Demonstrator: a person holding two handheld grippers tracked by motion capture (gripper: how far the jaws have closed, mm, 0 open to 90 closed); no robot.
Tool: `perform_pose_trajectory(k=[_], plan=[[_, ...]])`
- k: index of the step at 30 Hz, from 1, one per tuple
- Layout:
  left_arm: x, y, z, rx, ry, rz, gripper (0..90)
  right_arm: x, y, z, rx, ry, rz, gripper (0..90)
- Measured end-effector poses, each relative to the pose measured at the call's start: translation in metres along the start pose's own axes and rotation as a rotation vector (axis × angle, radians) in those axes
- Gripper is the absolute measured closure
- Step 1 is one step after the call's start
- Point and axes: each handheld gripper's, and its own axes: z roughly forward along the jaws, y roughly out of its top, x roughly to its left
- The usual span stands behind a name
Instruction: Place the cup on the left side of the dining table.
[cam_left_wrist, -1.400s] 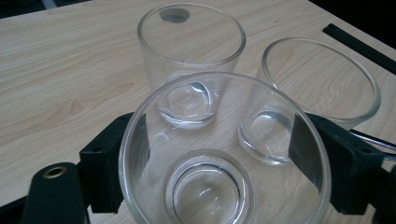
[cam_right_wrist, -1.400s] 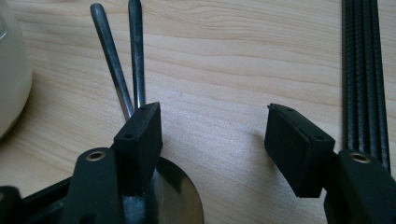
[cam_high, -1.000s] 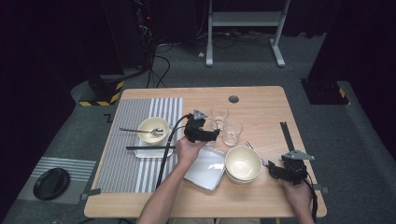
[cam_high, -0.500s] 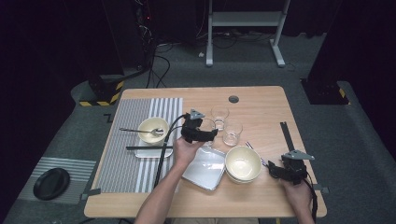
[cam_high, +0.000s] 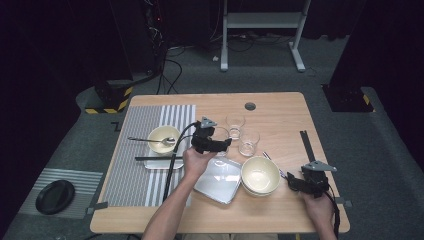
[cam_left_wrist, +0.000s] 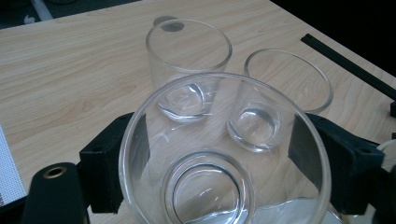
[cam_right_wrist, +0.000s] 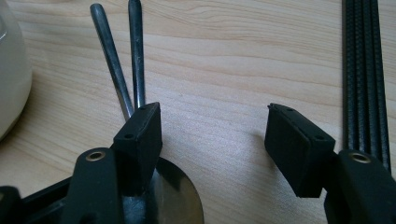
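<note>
My left gripper (cam_high: 214, 143) (cam_left_wrist: 219, 161) is shut on a clear drinking glass (cam_left_wrist: 224, 186), one jaw on each side of its wall, near the far edge of a clear glass tray (cam_high: 220, 181). Two more clear glasses (cam_high: 235, 124) (cam_high: 248, 142) stand just beyond it on the wooden table; in the left gripper view they are the far-left glass (cam_left_wrist: 189, 60) and the right glass (cam_left_wrist: 285, 93). My right gripper (cam_high: 295, 181) (cam_right_wrist: 217, 135) rests open low over the table at the right. Its left jaw sits over metal cutlery (cam_right_wrist: 114, 65), a round spoon end (cam_right_wrist: 180, 200) beneath it.
A cream bowl (cam_high: 260, 175) (cam_right_wrist: 9, 70) stands between the tray and my right gripper. On the striped placemat (cam_high: 150, 125) sit a second bowl with a spoon (cam_high: 162, 139) and black chopsticks (cam_high: 155, 158). A black strip (cam_high: 306, 145) (cam_right_wrist: 364, 70) lies along the right side.
My left gripper and its glass have shifted slightly left and back, staying by the tray's far edge. The right gripper has stayed put.
</note>
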Motion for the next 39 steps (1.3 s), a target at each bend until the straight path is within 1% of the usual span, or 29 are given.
perform_pose_trajectory(k=[1,5,8,10,16,19,20,22,25,26,27,33,34,37,39], plan=[[-0.001,0.0,-0.001,-0.002,0.002,-0.016,18.5,0.0,0.0,0.0,0.001,0.001,0.0,36.6],[0.0,0.0,-0.004,0.001,-0.002,0.0,18.5,0.0,0.0,0.0,0.0,0.0,0.0,36.6],[-0.001,0.0,-0.006,-0.003,0.002,-0.016,18.5,0.0,0.0,0.0,0.0,0.0,0.0,36.5],[0.0,0.001,-0.009,-0.002,-0.003,0.0,18.5,0.0,0.0,0.0,0.0,0.0,-0.001,36.6],[0.001,0.002,-0.019,0.001,0.003,0.021,18.5,0.0,0.0,0.0,0.0,0.0,-0.001,36.6],[0.001,0.001,-0.025,-0.005,0.015,0.005,18.5,0.0,0.0,0.0,0.0,0.0,-0.001,36.6],[0.002,0.001,-0.027,-0.007,0.011,0.003,18.5,0.0,0.0,0.0,0.0,0.0,-0.001,36.6],[0.002,0.0,-0.03,-0.009,0.019,0.008,18.5,0.0,0.0,0.0,0.0,0.0,0.0,36.6],[0.003,0.0,-0.033,-0.013,0.016,0.003,18.5,0.0,0.0,0.0,0.0,0.0,-0.001,36.6],[0.003,0.0,-0.034,-0.014,0.015,0.01,18.5,0.0,0.0,0.0,0.0,0.0,0.0,36.6],[0.003,0.0,-0.035,-0.014,0.016,0.005,18.5,0.0,0.0,0.0,0.0,0.0,-0.001,36.6],[0.005,-0.002,-0.038,-0.011,0.007,0.006,18.5,0.0,0.0,0.0,0.0,0.0,-0.001,36.6],[0.004,-0.002,-0.039,-0.012,0.013,-0.004,18.5,0.0,0.0,0.0,0.0,0.0,-0.001,36.6],[0.007,-0.003,-0.042,-0.024,0.001,-0.006,18.5,0.0,0.0,0.0,0.0,0.0,-0.001,36.6],[0.007,-0.003,-0.044,-0.026,0.001,-0.015,18.5,0.0,0.0,0.0,0.0,0.0,-0.001,36.6]])
